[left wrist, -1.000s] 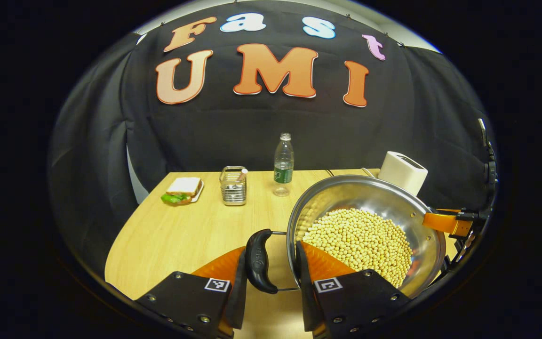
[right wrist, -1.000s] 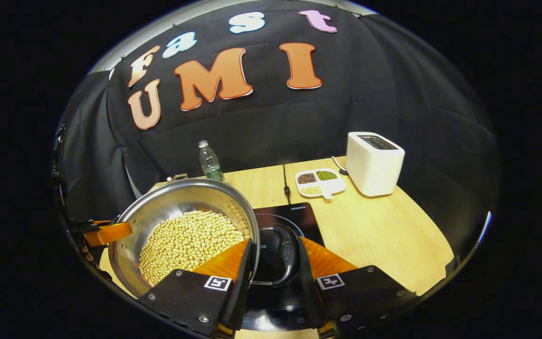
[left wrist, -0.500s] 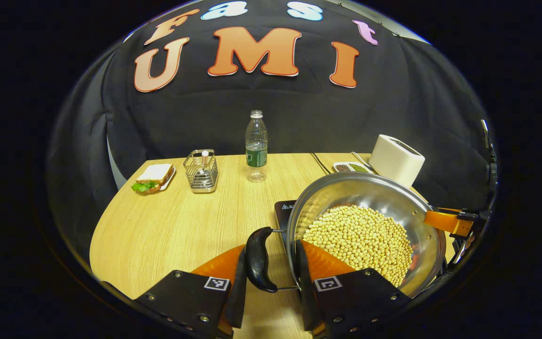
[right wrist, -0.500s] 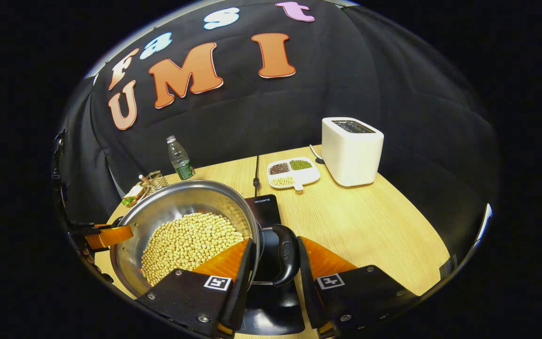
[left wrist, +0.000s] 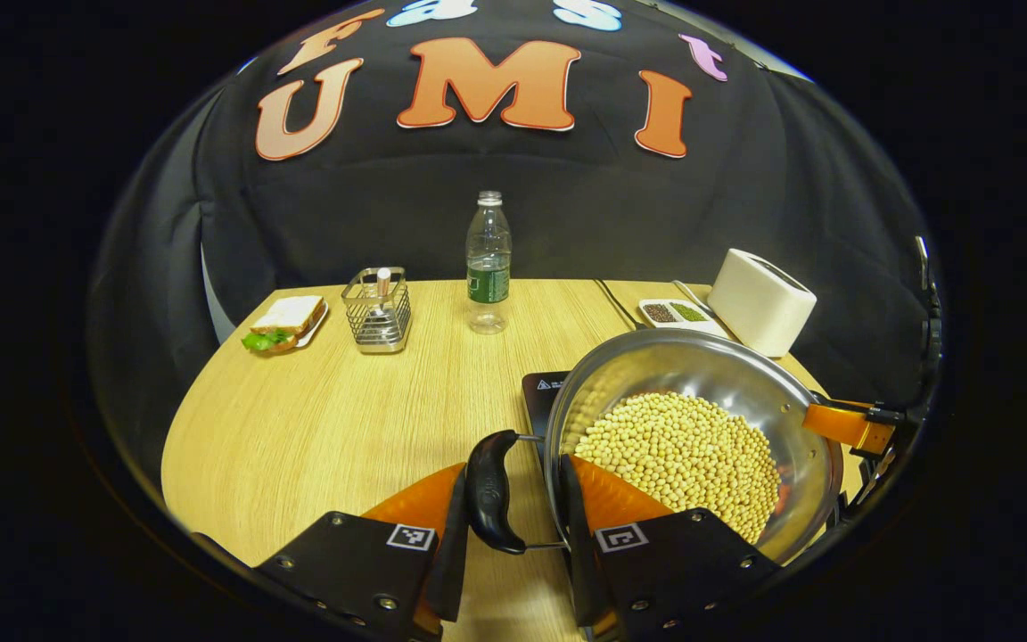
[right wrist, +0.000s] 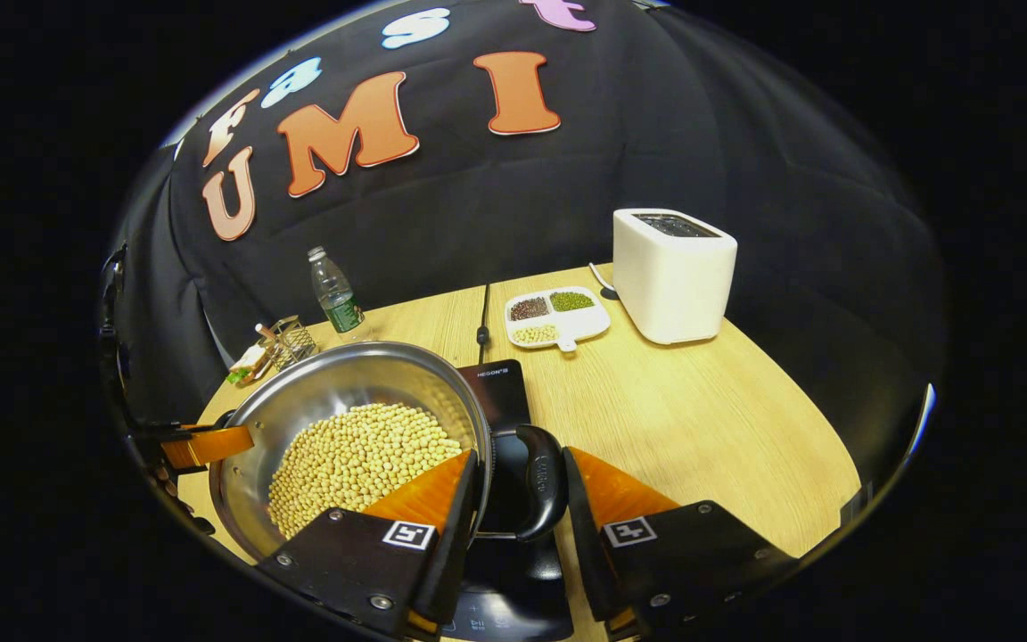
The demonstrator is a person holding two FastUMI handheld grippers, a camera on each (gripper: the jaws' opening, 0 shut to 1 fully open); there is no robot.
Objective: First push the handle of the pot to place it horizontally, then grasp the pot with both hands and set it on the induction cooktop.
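Gripping the steel pot (left wrist: 701, 383) from both sides, the two tongs hold it over the induction cooktop (right wrist: 500, 388) near the counter's (left wrist: 344, 419) front edge; whether it rests on the glass I cannot tell. In the left gripper view, the left tongs (left wrist: 513, 522) are nearly closed, one finger outside the left black handle (left wrist: 487, 490) and one inside the rim against the soybeans (left wrist: 683, 455). In the right gripper view, the right tongs (right wrist: 518, 508) straddle the rim and the right black handle (right wrist: 540, 481) likewise. Along the far edge stand a sandwich (left wrist: 286, 321), a wire caddy (left wrist: 377, 308), a water bottle (left wrist: 488, 263), a divided dish (right wrist: 556, 316) and a white toaster (right wrist: 674, 272).
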